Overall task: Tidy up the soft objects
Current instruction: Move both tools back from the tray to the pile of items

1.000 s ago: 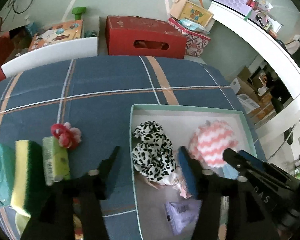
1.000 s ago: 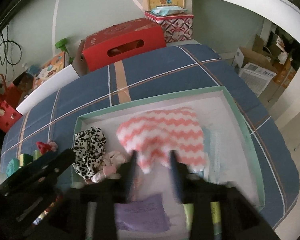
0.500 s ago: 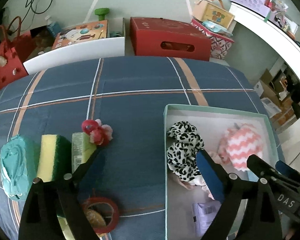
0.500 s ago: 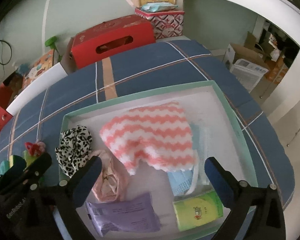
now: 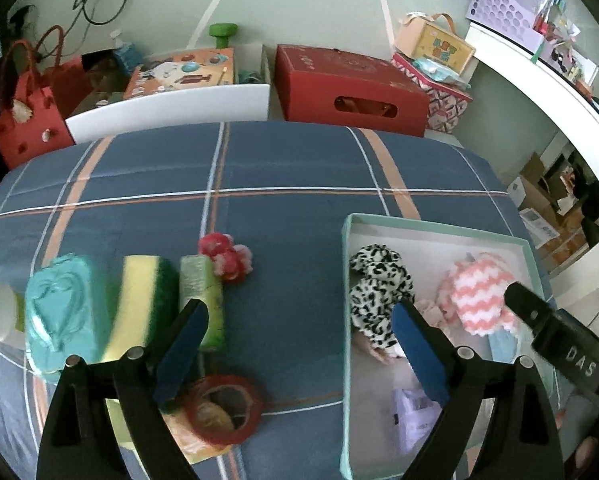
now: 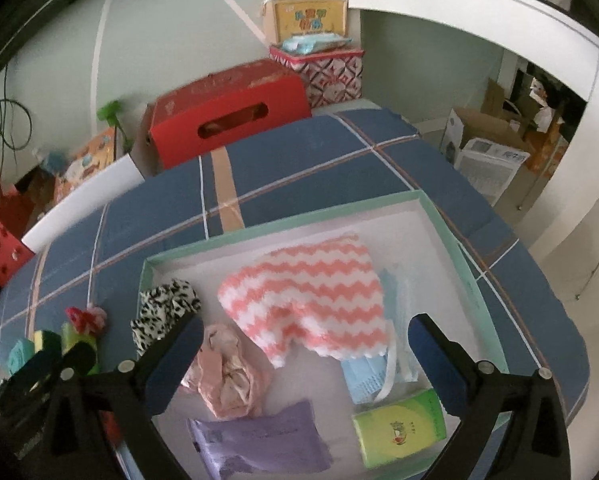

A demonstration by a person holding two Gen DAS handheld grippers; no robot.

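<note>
A mint-rimmed white box (image 6: pixel 475 280) lies on the blue plaid cover. Inside it are a pink-and-white zigzag cloth (image 6: pixel 311 292), a leopard-print scrunchie (image 6: pixel 165 310), a pink scrunchie (image 6: pixel 227 376), a blue face mask (image 6: pixel 363 376), a purple packet (image 6: pixel 259 444) and a green tissue pack (image 6: pixel 399 426). My right gripper (image 6: pixel 305 360) hangs open over the box, holding nothing. My left gripper (image 5: pixel 299 344) stands open over the cover, just left of the box (image 5: pixel 345 280). To its left lie a red-pink scrunchie (image 5: pixel 225 256), a wrapped green sponge (image 5: pixel 201 296), a yellow-green sponge (image 5: pixel 143 304) and a teal foam block (image 5: pixel 63 312).
A red tape roll (image 5: pixel 223 408) sits on an orange packet near the left gripper's left finger. Behind the cover stand a red carton (image 5: pixel 351 88), a white board (image 5: pixel 167 116), a red bag (image 5: pixel 23 120) and patterned boxes (image 6: pixel 319 68). A white counter (image 6: pixel 499 12) curves at the right.
Both grippers' jaws have opened wide. The right one let go of the zigzag cloth, which now lies in the box. The left gripper has shifted left, from over the box to over the cover.
</note>
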